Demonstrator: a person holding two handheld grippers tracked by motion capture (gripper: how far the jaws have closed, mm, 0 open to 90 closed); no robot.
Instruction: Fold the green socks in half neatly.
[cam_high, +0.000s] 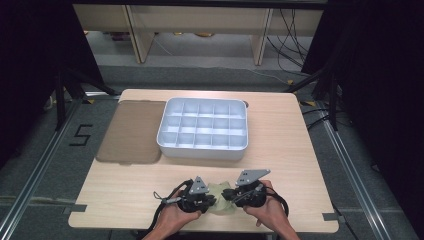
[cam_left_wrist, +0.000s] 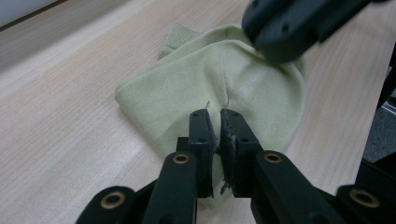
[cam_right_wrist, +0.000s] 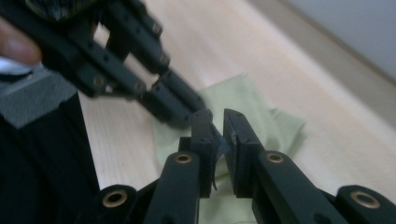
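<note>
A pale green cloth (cam_high: 221, 199) lay folded on the bench (cam_high: 125, 190) near its front edge, in front of a white divided tray (cam_high: 203, 126) and a brown mat (cam_high: 132, 131). The left hand-held gripper (cam_left_wrist: 215, 122) had its jaws pinched nearly together on a fold of the cloth at its left side. The right hand-held gripper (cam_right_wrist: 217, 120) met it from the other side, its jaws likewise drawn close with cloth caught between them. The two grippers sat just beside each other over the cloth.
</note>
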